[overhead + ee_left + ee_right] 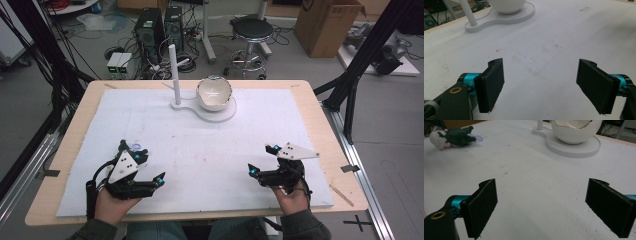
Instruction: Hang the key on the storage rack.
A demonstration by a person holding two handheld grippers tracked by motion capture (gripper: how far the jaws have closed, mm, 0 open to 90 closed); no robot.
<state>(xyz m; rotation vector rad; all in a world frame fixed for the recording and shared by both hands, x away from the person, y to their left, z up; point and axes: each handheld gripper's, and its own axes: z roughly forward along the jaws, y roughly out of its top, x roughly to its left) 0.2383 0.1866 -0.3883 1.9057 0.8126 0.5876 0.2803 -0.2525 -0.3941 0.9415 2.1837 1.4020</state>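
Jaws on both grippers stand wide apart with nothing between them. Left gripper [150, 165] sits low over the near-left of the white mat [210, 150]; right gripper [261, 161] sits over the near-right, each held in one of the person's hands. Nearest thing to either is a small plush toy [450, 137], dark green body with a pale head, lying on its side on the mat just beyond the left gripper; in the high view only a bit of it peeks out beside that gripper [136, 146]. Likely light and soft, will squash under the pads, not fragile, not slippery. Best hold is probably across the body's middle, not the head or limbs, which would flop. Further out, at the far middle of the mat, a white bowl [214, 93] shaped like a cracked eggshell sits on a flat white base [220, 114], with a thin upright white post [175, 75] at the base's left end. Bowl looks hard and glossy, probably brittle at the jagged rim, so grip light if it comes to that. Count: two grippers, one toy, one bowl, one base with one post.
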